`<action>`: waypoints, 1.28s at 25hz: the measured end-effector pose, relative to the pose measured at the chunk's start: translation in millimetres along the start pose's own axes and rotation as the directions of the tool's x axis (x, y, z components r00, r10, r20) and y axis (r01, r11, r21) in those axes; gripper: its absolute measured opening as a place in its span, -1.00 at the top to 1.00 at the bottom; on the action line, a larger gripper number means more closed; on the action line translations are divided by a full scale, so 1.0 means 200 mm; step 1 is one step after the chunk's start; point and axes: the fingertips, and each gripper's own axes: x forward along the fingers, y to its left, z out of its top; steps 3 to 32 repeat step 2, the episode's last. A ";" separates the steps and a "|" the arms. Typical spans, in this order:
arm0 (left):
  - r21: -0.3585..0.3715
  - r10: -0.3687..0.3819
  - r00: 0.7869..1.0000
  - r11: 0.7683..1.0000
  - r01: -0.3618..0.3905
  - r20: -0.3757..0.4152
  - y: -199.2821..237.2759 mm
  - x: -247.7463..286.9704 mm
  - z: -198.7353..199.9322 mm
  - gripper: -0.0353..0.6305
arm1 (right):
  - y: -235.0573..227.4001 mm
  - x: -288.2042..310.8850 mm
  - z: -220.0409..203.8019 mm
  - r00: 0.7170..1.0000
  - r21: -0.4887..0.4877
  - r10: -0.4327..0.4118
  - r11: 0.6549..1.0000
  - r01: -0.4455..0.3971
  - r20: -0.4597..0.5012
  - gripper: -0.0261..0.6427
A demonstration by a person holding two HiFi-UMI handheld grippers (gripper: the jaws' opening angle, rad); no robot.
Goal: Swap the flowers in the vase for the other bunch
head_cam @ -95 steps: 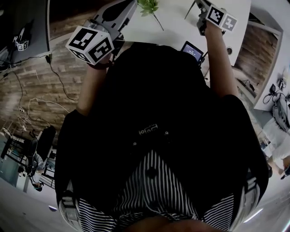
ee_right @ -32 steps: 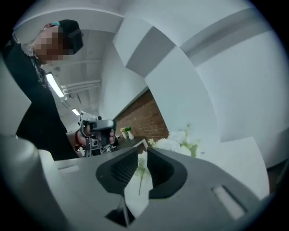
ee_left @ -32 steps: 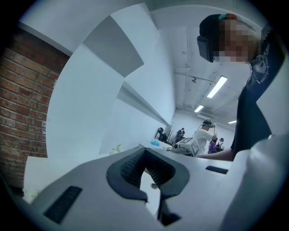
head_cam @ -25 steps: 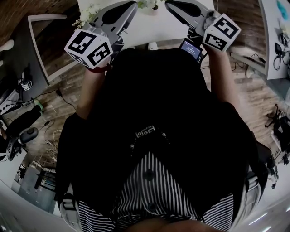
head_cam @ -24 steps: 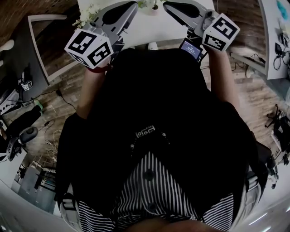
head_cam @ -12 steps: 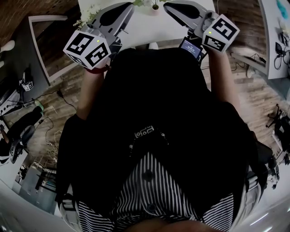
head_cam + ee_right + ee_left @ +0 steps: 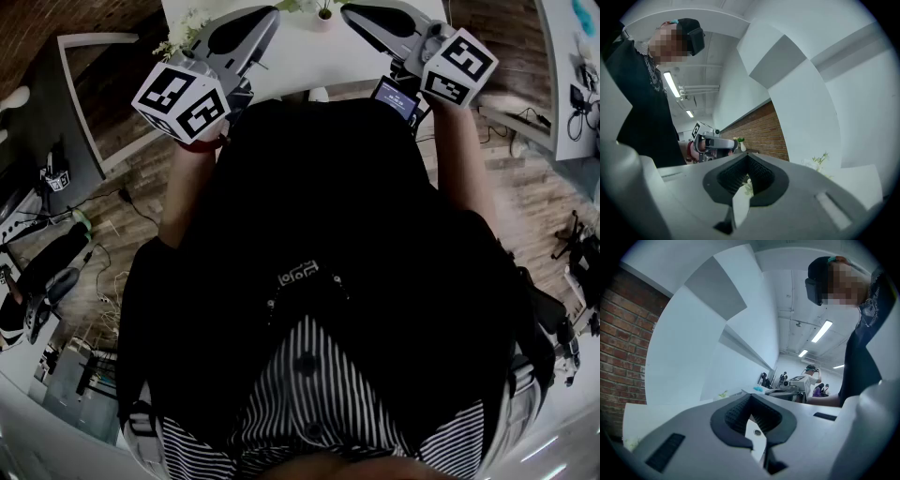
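- Between left gripper (image 7: 270,13) and right gripper (image 7: 349,11), on the white table (image 7: 300,61): small pale vase (image 7: 323,17) with green stems.
- Both grippers: jaws together.
- Beside left gripper, outward: loose white-flowered bunch (image 7: 178,37).

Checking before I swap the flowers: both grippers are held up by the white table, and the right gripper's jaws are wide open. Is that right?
Not quite. The right gripper has its jaws closed together, not wide open, as the right gripper view shows. The rest is right: it and the left gripper are both held up by the white table.
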 end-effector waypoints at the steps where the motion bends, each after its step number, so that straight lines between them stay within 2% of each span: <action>1: -0.001 0.000 1.000 1.000 0.000 0.001 0.01 -0.01 0.00 0.88 | 0.00 0.01 0.00 1.000 -0.001 0.000 1.000 0.000 0.000 0.92; 32: -0.002 0.000 1.000 1.000 0.000 0.001 0.02 -0.01 0.00 0.88 | 0.00 0.02 0.00 1.000 -0.002 0.000 1.000 0.000 0.000 0.92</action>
